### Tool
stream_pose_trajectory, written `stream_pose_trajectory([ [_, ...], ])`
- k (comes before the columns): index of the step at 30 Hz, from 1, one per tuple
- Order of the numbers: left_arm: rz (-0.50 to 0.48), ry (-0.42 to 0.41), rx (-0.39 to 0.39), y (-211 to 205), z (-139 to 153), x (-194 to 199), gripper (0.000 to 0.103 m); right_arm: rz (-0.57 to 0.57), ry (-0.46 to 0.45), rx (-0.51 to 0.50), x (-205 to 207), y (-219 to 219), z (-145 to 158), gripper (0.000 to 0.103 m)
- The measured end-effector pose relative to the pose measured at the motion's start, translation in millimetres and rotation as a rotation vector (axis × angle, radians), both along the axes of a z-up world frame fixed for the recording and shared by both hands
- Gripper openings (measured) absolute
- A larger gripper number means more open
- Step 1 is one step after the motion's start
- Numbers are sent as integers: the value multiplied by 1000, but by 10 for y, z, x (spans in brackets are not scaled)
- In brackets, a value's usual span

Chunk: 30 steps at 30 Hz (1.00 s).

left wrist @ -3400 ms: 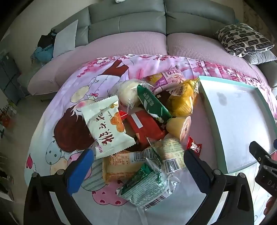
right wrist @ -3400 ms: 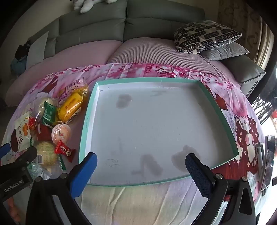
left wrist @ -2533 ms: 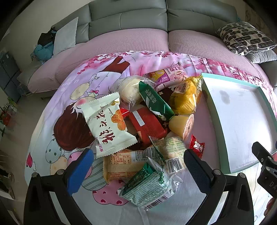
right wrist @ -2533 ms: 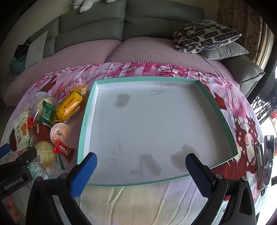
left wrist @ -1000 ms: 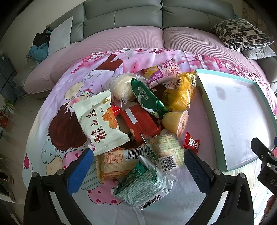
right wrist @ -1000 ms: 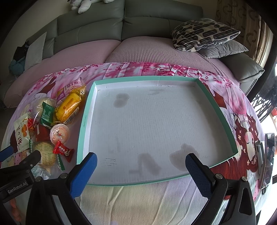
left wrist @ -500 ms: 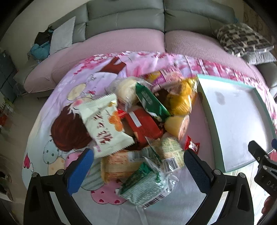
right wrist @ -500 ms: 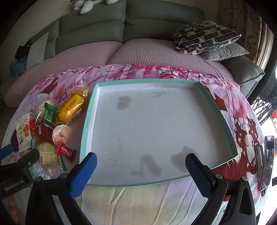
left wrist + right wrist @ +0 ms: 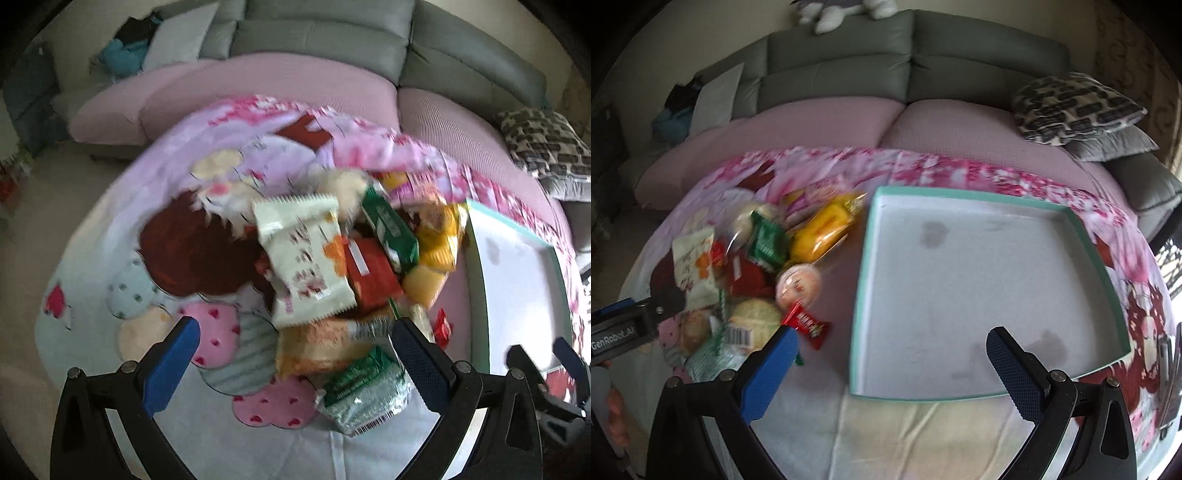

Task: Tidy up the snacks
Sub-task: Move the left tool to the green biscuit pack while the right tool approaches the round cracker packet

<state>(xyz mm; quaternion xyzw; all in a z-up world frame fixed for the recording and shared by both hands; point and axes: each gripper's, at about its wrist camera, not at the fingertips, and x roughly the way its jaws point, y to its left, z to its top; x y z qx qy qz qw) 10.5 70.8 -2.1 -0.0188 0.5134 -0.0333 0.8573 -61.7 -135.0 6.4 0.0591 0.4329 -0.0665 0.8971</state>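
Observation:
A heap of snacks lies on the pink cartoon cloth: a white packet (image 9: 306,258), a red packet (image 9: 369,273), a green packet (image 9: 391,229), a yellow packet (image 9: 823,229), a jelly cup (image 9: 799,284) and a small red candy (image 9: 809,325). To their right sits a teal-rimmed tray (image 9: 990,295) with nothing in it. My left gripper (image 9: 293,332) hangs open over the pile's near-left edge, above an orange bread packet (image 9: 317,347). My right gripper (image 9: 890,343) is open over the tray's near-left corner, its left fingertip beside the red candy. Both views are motion-blurred.
A grey sofa with pink seat covers (image 9: 894,122) curves behind the table. A patterned pillow (image 9: 1075,107) lies at the right, a white cushion (image 9: 177,37) at the left. A green-and-white packet (image 9: 365,387) lies nearest me. The cloth left of the pile (image 9: 147,258) is bare.
Both grippers have swung left: the snack pile and tray sit further right in both views, now blurred. The right gripper has come closer to the pile. Both stay open; no snack has moved.

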Motion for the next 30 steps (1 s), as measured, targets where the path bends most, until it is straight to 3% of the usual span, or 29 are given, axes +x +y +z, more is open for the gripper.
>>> stream_pose_trajectory([
  [4, -32, 72, -4, -91, -212, -56, 103, 23, 67, -13, 26, 139, -161, 103],
  [14, -48, 115, -83, -112, -275, -263, 103, -8, 106, -72, -65, 127, -250, 103],
  [23, -61, 173, -77, -223, -436, -208, 103, -84, 79, -70, -62, -121, -178, 103],
  [27, -80, 181, -66, -296, -472, -197, 100, -42, 32, -41, -35, -60, -130, 103],
  [30, -89, 190, -65, -323, -493, -192, 95, 10, -11, 38, 8, -8, -86, 103],
])
